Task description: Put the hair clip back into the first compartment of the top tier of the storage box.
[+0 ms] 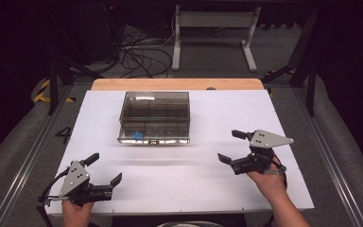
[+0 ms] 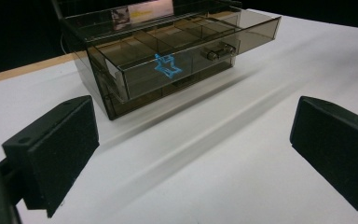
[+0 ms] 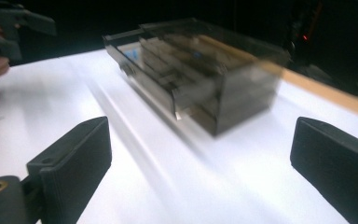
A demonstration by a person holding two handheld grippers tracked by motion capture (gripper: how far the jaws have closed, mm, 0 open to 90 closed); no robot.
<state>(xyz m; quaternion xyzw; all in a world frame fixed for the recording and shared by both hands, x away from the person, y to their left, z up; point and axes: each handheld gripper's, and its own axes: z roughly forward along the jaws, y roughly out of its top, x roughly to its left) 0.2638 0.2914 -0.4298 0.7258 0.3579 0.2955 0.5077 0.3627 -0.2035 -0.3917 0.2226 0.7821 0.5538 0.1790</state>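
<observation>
The left gripper [image 1: 103, 169] sits low over the near left part of the white table [image 1: 203, 179], its jaws spread wide with nothing between them; the right gripper [image 1: 232, 146] hangs over the near right part, its jaws likewise wide apart and empty, held by a hand [image 1: 270, 182] that comes in from the near edge; the two tools are well apart from each other. Ahead of both, farther up the table and between their lines of sight, stands a smoky clear plastic drawer box [image 1: 154, 117]; neither tool touches it. From the left gripper's own camera the box [image 2: 168, 56] lies ahead and slightly to the left of the gap between the jaws; its upper drawer [image 2: 186, 51] is pulled out toward the tool, split into compartments, and a small blue piece [image 2: 167, 66] lies in one of them near the drawer's front wall. From the right gripper's camera the box [image 3: 200, 70] lies ahead, blurred, with the left gripper [image 3: 9, 28] far off at the upper left corner.
</observation>
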